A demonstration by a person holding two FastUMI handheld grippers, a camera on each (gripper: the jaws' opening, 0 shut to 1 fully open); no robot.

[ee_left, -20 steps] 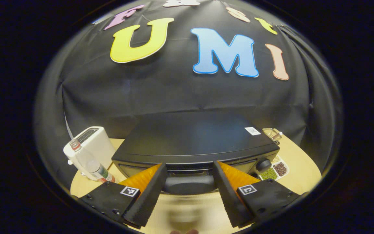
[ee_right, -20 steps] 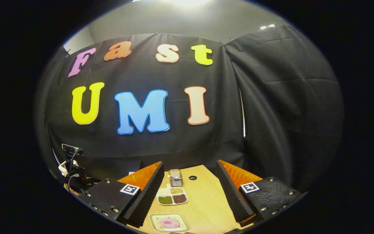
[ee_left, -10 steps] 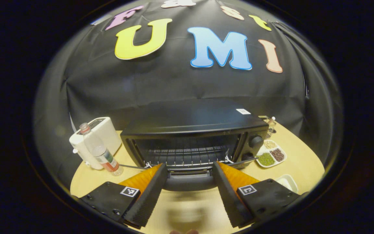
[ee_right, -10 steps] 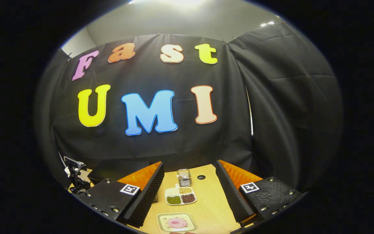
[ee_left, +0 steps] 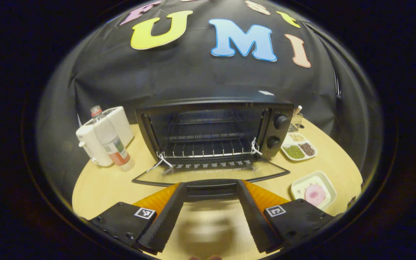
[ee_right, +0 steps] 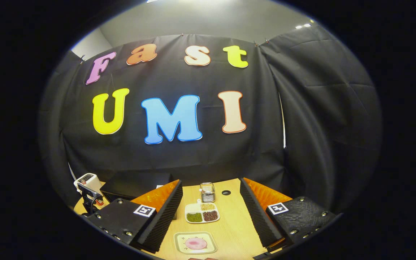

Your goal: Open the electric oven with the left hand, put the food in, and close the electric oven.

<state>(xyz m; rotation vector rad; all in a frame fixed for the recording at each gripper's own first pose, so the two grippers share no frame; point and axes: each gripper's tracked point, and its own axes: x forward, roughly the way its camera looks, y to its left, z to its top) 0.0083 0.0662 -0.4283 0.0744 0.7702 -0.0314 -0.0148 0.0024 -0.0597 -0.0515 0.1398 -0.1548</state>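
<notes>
Oven door [ee_left: 208, 172] flat down, handle [ee_left: 211, 189] between spread left fingers [ee_left: 164, 216], right fingers [ee_right: 163, 216] spread.

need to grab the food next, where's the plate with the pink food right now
In the left gripper view the plate sits on the table at lower right, right of the open oven door, just in front of the divided bean dish.

oven [ee_left: 211, 122] mouth open, rack bare | door [ee_left: 211, 174] lowered across approach | bottle [ee_left: 108, 139] left

Black cloth wall [ee_right: 323, 119], wooden table [ee_left: 338, 166], ceiling light [ee_right: 208, 3]
</notes>
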